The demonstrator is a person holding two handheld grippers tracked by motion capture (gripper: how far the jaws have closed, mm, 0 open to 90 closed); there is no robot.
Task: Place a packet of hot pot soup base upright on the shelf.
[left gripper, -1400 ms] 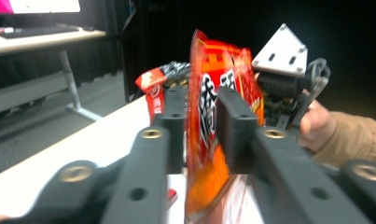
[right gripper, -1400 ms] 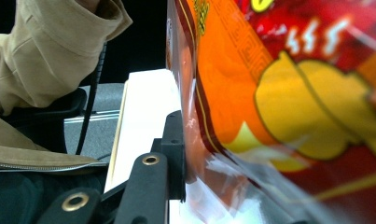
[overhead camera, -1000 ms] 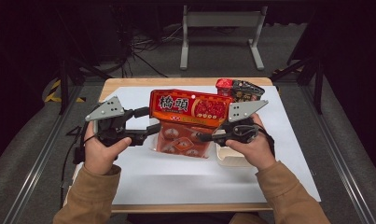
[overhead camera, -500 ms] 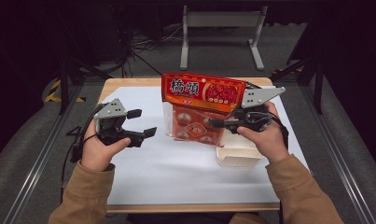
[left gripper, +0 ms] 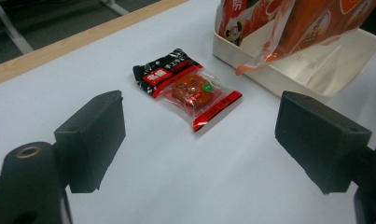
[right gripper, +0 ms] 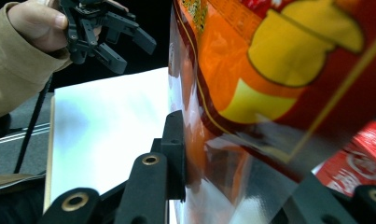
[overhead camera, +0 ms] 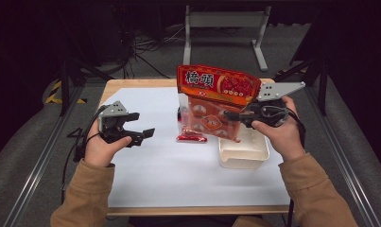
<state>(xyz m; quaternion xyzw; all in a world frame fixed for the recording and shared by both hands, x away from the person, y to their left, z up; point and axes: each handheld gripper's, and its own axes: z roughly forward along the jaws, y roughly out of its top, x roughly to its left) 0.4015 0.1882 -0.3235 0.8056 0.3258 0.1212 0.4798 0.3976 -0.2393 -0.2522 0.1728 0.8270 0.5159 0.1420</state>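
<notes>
A large orange-and-red snack bag point(overhead camera: 212, 101) hangs upright above the table, its lower edge over a white tray point(overhead camera: 242, 153). My right gripper point(overhead camera: 229, 116) is shut on the bag's right side, and the jaws press the clear film point(right gripper: 213, 154) in the right gripper view. My left gripper point(overhead camera: 145, 124) is off to the left, apart from the bag. Its jaws have just been opening and nothing is between them point(left gripper: 199, 140). A small red-and-black sachet point(overhead camera: 192, 137) lies flat on the white sheet below the bag, ahead of the left jaws point(left gripper: 188, 88).
A white sheet point(overhead camera: 178, 175) covers the wooden table point(overhead camera: 131, 84). The white tray point(left gripper: 316, 70) stands right of centre. A metal stand point(overhead camera: 223, 21) and cables are on the floor behind the table. Rails run along both sides.
The left gripper let go of the bag and moved left and down. The right gripper lifted the bag upright and to the right, which uncovered the sachet.
</notes>
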